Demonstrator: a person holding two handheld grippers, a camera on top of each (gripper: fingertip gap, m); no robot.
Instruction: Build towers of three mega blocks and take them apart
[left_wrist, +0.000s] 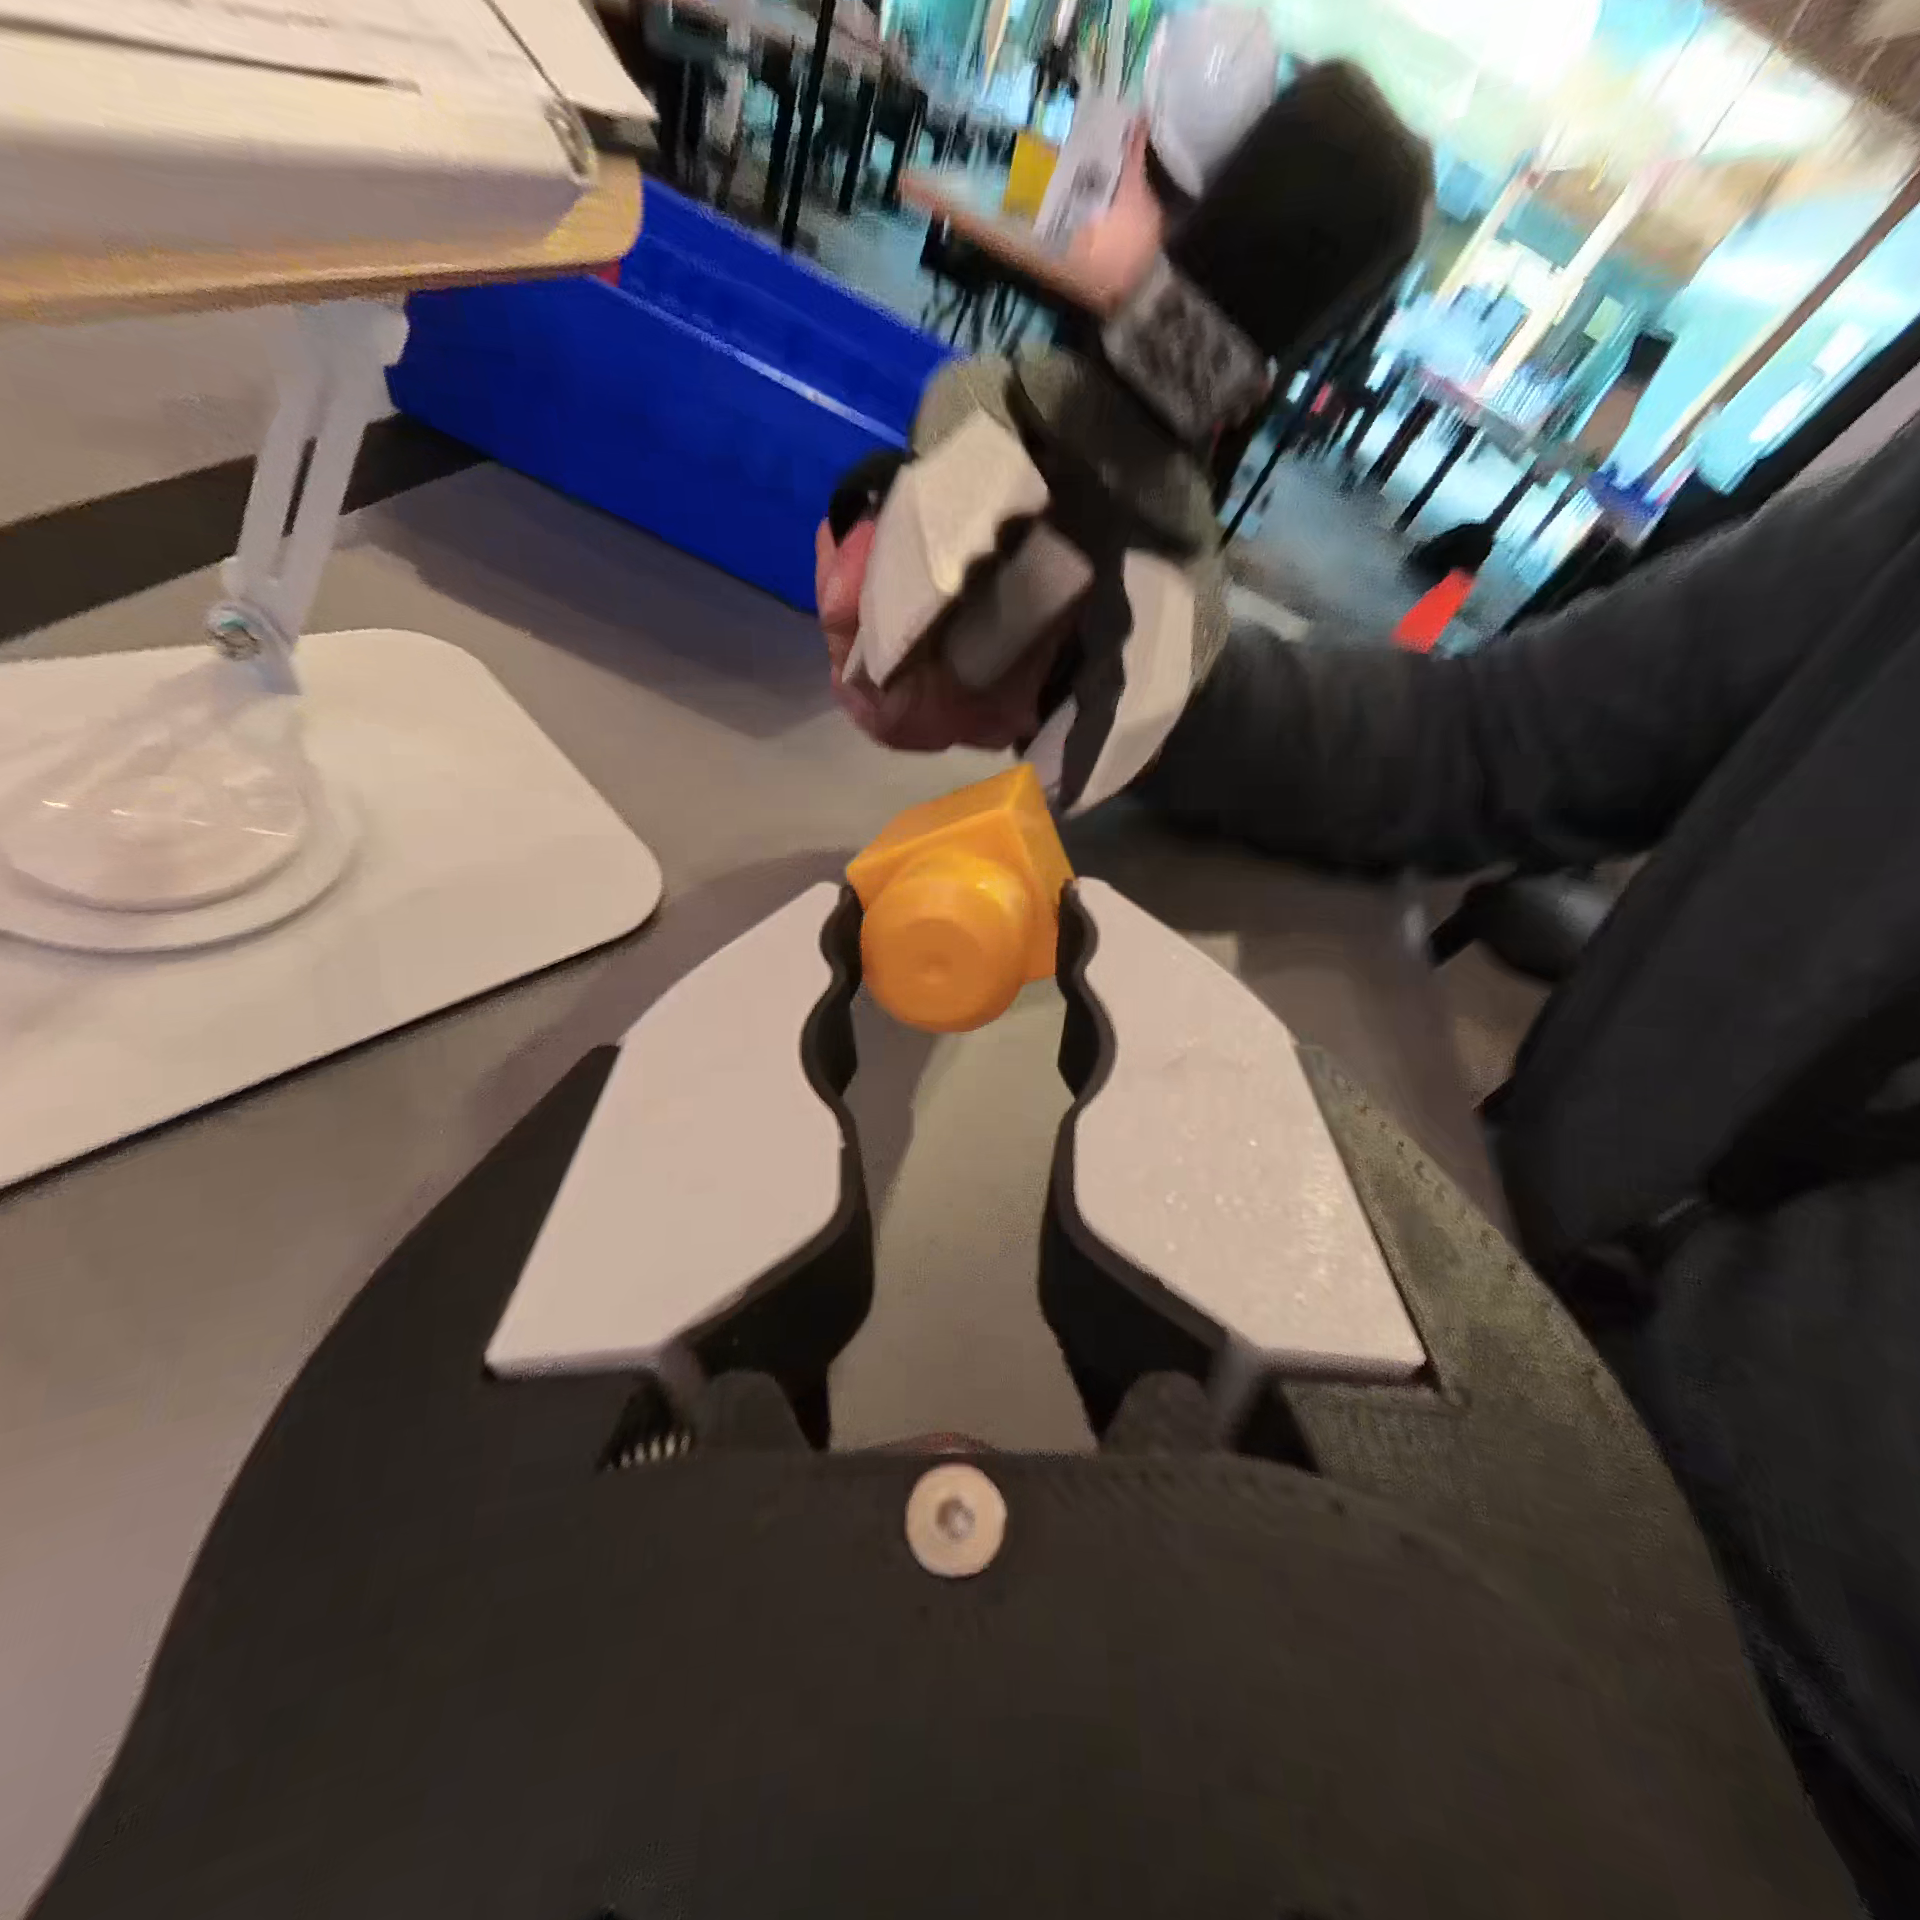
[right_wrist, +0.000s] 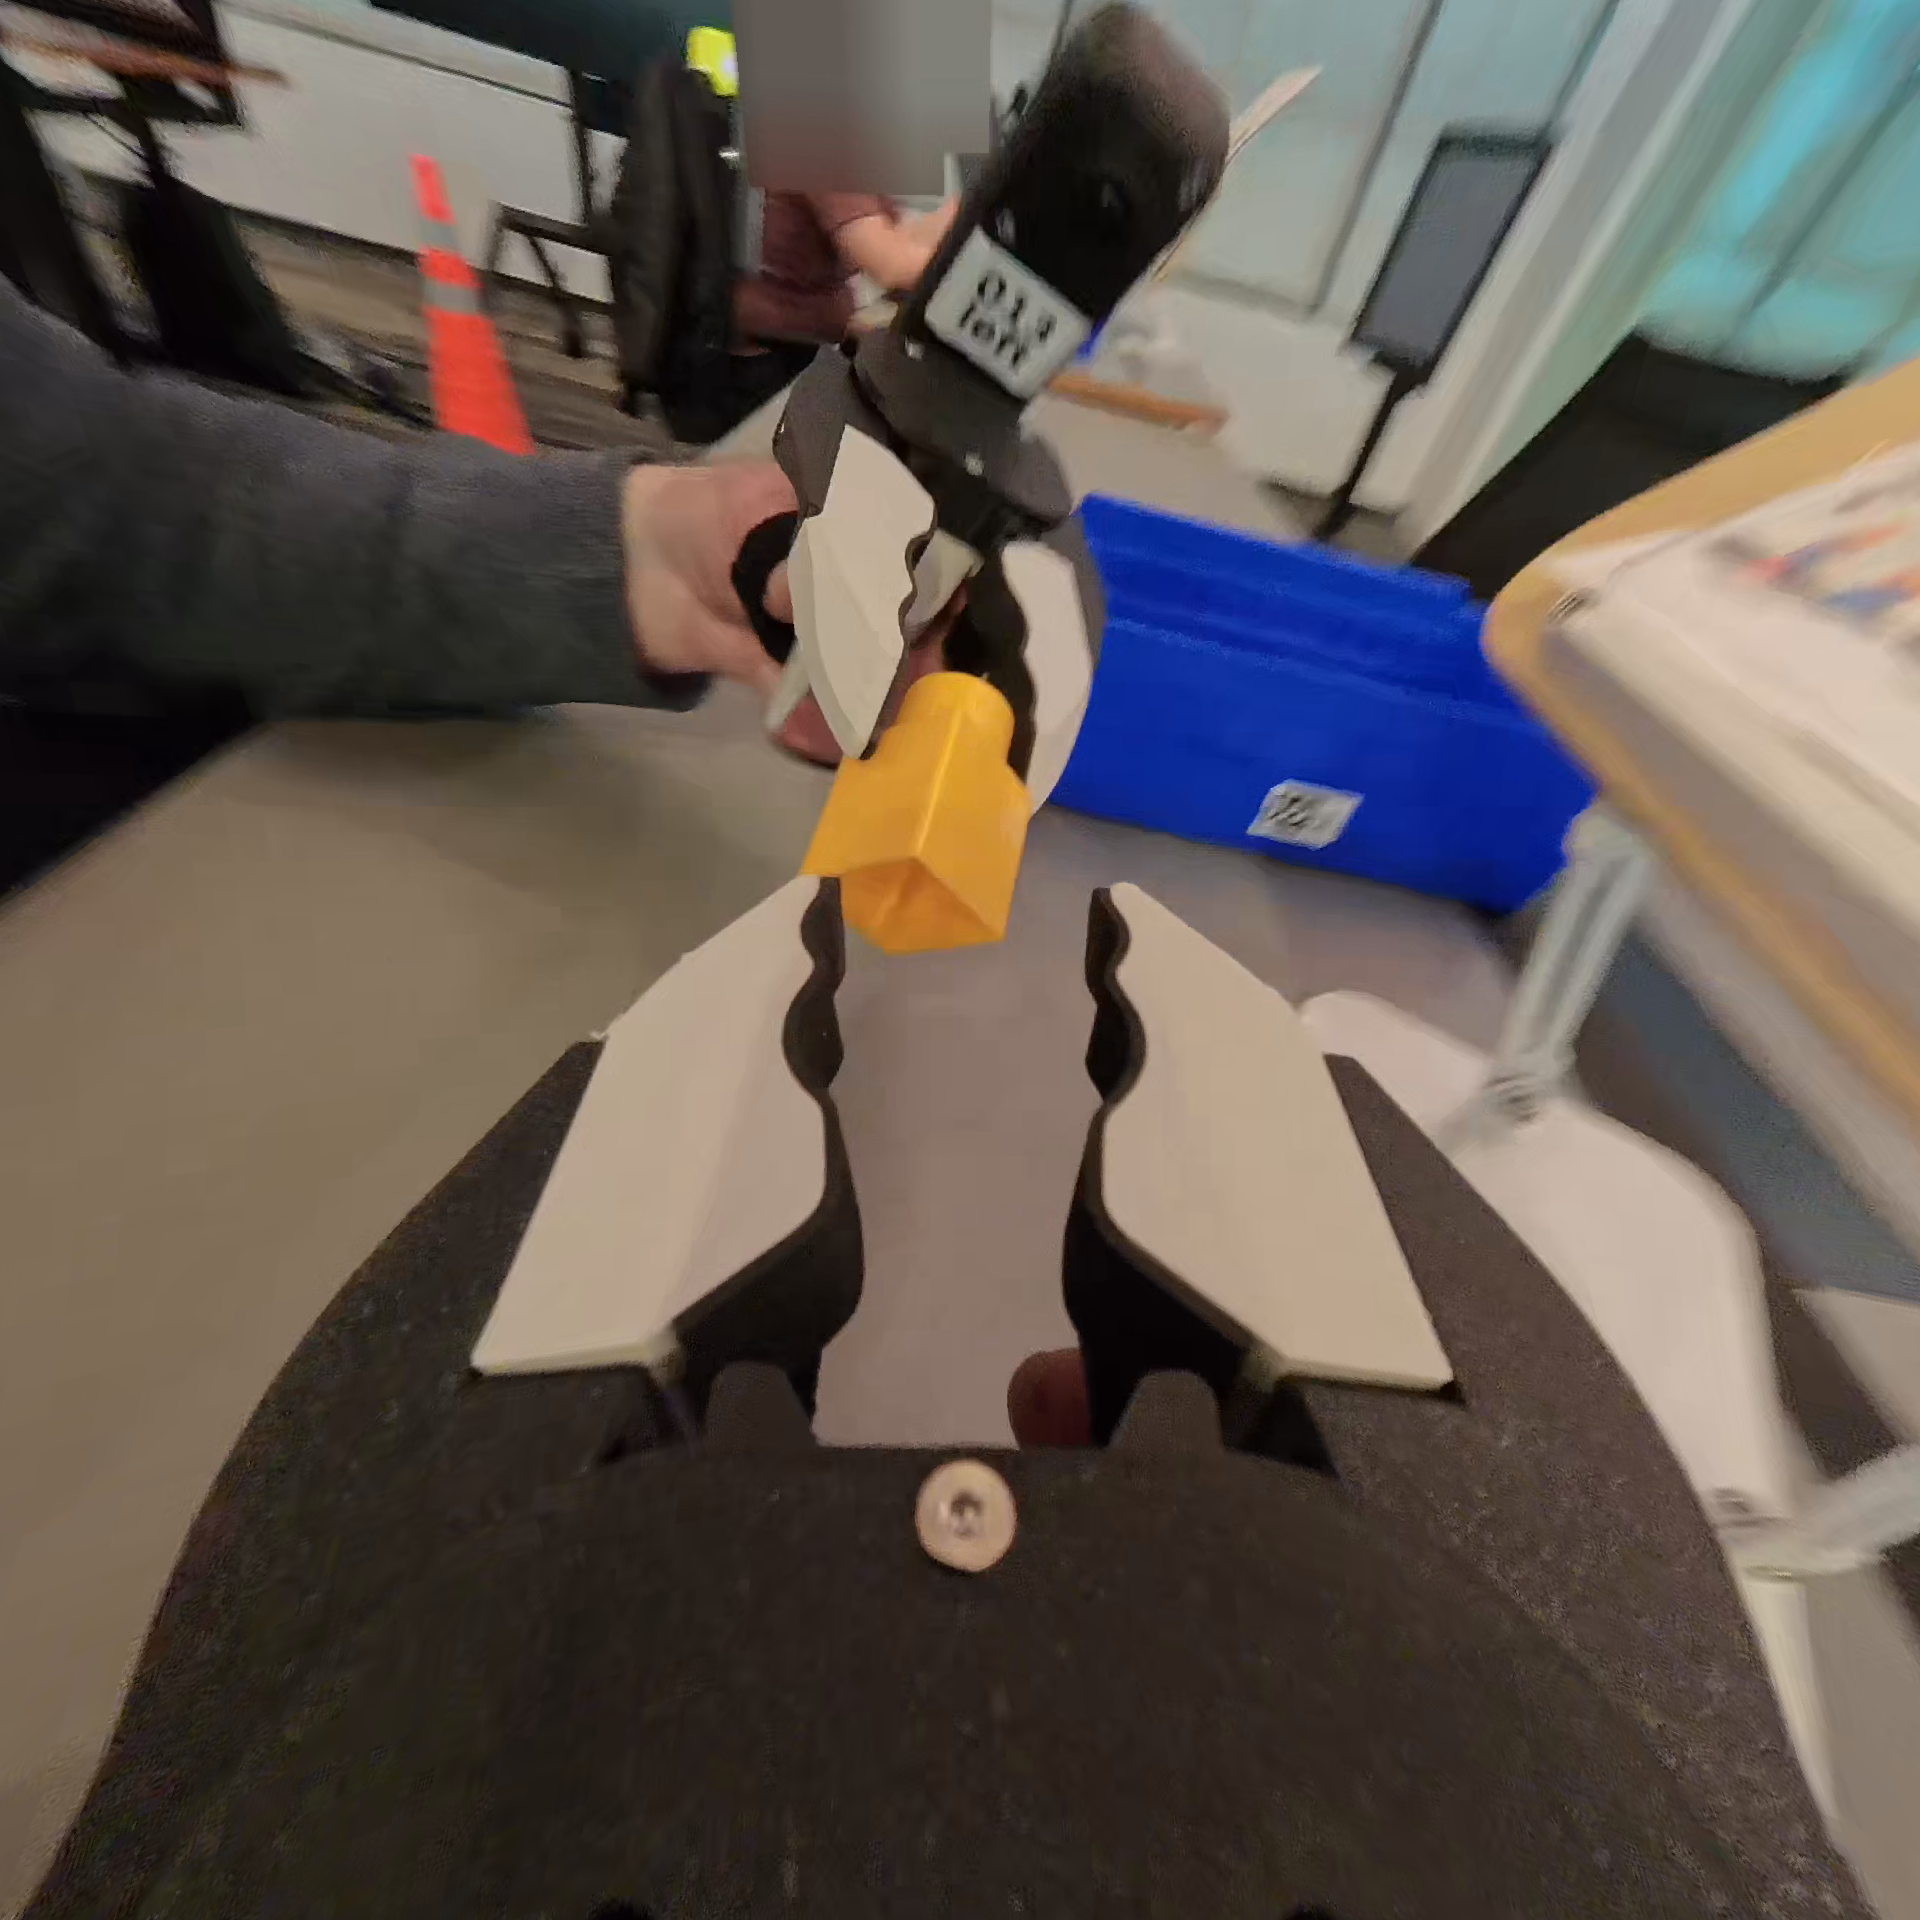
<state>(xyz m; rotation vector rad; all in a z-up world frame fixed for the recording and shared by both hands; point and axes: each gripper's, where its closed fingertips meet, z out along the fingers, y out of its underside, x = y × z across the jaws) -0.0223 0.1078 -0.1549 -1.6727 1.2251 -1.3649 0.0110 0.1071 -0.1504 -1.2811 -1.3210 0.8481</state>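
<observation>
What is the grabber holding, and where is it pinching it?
The left gripper holds the orange block by its round stud end. The right gripper holds nothing.

A blue bin sits at the back of the grey table, a pale label on its side. A white stand with a flat base props up a wooden board. Beyond the table, an orange cone stands on the floor.
</observation>
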